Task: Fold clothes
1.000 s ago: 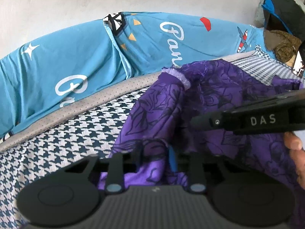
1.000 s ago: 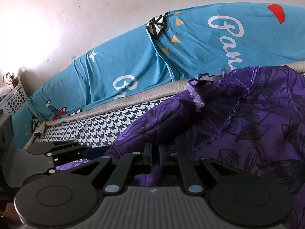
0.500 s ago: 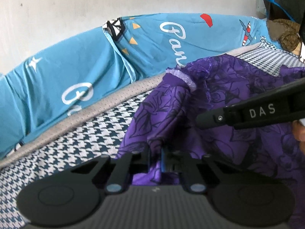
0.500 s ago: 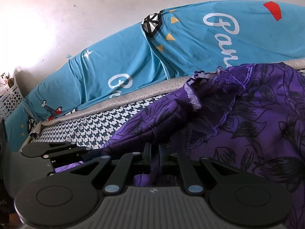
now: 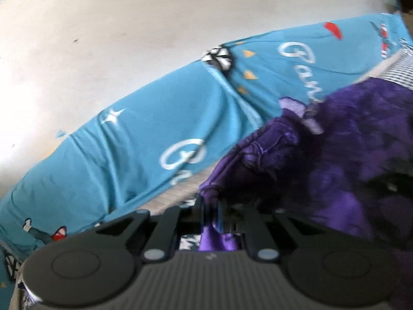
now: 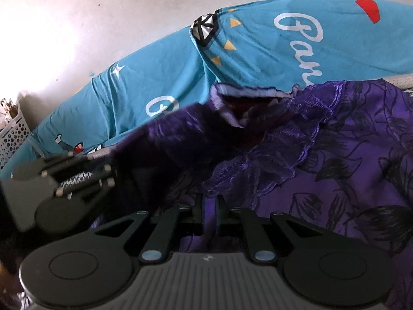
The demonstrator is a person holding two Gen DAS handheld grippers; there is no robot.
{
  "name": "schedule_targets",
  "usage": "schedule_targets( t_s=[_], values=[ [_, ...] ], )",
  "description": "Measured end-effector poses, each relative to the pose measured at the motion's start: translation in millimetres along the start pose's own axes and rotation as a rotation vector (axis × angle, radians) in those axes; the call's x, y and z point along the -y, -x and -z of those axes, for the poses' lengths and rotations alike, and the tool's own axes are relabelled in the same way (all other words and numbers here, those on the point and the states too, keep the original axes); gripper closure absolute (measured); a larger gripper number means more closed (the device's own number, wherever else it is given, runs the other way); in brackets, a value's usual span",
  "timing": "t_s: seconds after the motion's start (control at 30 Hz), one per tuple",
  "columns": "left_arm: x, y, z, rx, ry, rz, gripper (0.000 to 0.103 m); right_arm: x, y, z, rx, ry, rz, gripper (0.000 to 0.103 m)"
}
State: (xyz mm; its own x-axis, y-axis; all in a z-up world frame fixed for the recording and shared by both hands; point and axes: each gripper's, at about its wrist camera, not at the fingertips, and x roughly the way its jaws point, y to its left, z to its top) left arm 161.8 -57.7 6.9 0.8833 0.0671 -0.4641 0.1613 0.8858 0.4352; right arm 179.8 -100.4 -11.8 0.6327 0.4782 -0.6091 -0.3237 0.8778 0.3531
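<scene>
Left gripper (image 5: pixel 210 213) clamped on a fold of purple floral garment (image 5: pixel 343 160); right gripper (image 6: pixel 209 210) likewise pinching purple cloth. Bunched and lifted over a houndstooth sheet (image 5: pixel 402 75), against teal printed bedding (image 6: pixel 160 77) and a pale wall (image 5: pixel 129 25).

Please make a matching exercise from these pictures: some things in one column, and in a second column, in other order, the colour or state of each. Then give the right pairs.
Things:
1. garment
2. sheet with white lettering
3. wall
4. left gripper

Colour or state:
A. plain whitish
B. shut on purple cloth
C. purple with a black flower print
D. turquoise blue

Pairs: 1-C, 2-D, 3-A, 4-B
</scene>
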Motion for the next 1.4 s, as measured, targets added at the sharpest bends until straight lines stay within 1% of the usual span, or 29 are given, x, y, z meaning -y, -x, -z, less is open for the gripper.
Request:
schedule_targets(
  t_s=[0.13,0.27,0.4,0.5,0.57,0.6,0.67,0.7,0.8,0.9,1.0,1.03,1.07,1.13,1.2,1.23,1.3,1.33,1.4],
  values=[
    [-13.9,-22.7,0.1,0.007,-0.057,-0.069,0.095,-0.8,-1.3,2.1,-0.008,0.004,-0.006,0.094],
    [-30.8,-47.2,-0.3,-0.003,-0.025,-0.067,0.095,-2.8,-5.1,4.6,-0.023,0.017,-0.013,0.094],
    [-36.1,-71.4,7.9,-0.042,0.009,-0.055,0.093,-6.4,-8.7,7.4,-0.033,0.050,-0.009,0.094],
    [-43.7,-90.4,16.8,-0.100,0.057,-0.045,0.087,-10.1,-11.3,8.6,-0.038,0.082,0.004,0.093],
    [-54.1,-96.0,19.0,-0.109,0.116,-0.032,0.081,-10.3,-13.9,8.6,-0.047,0.086,0.007,0.093],
    [-61.0,-98.2,19.3,-0.111,0.150,-0.019,0.076,-10.3,-15.2,8.6,-0.052,0.087,0.008,0.093],
    [-79.3,-103.2,21.8,-0.119,0.242,0.004,0.061,-9.1,-17.2,9.4,-0.060,0.081,0.009,0.092],
    [-86.4,-105.6,22.6,-0.123,0.284,0.011,0.059,-8.7,-18.1,9.4,-0.065,0.078,0.010,0.092],
    [-101.9,-105.2,21.5,-0.124,0.359,0.006,0.058,-8.0,-20.0,9.4,-0.073,0.073,0.014,0.092],
    [-117.7,-98.9,15.2,-0.105,0.415,0.017,0.053,-9.4,-17.8,9.0,-0.068,0.081,0.014,0.091],
    [-134.9,-87.2,8.0,-0.090,0.490,0.046,0.043,-10.3,-16.1,8.5,-0.064,0.082,0.012,0.091],
    [-141.4,-83.1,7.7,-0.088,0.515,0.061,0.036,-10.5,-15.5,8.3,-0.063,0.082,0.011,0.091],
    [-148.7,-79.5,7.3,-0.086,0.543,0.066,0.027,-11.1,-14.6,8.1,-0.061,0.082,0.009,0.091],
    [-163.0,-76.6,8.4,-0.078,0.596,0.075,0.018,-12.7,-12.4,7.6,-0.054,0.082,0.005,0.091],
    [-177.2,-73.8,10.6,-0.081,0.640,0.070,0.016,-14.9,-9.5,6.8,-0.047,0.083,-0.001,0.091],
    [-181.5,-73.0,12.3,-0.089,0.644,0.053,0.017,-16.1,-8.0,6.3,-0.044,0.085,-0.005,0.091],
    [-187.9,-70.5,15.5,-0.117,0.617,0.003,0.018,-18.5,-5.3,5.9,-0.041,0.094,-0.011,0.090],
    [-191.2,-68.8,17.9,-0.131,0.598,-0.011,0.021,-19.3,-4.9,5.5,-0.041,0.099,-0.013,0.090],
    [-199.1,-62.2,25.7,-0.144,0.569,-0.021,0.022,-20.9,-5.1,5.3,-0.044,0.104,-0.014,0.090]
  ],
)
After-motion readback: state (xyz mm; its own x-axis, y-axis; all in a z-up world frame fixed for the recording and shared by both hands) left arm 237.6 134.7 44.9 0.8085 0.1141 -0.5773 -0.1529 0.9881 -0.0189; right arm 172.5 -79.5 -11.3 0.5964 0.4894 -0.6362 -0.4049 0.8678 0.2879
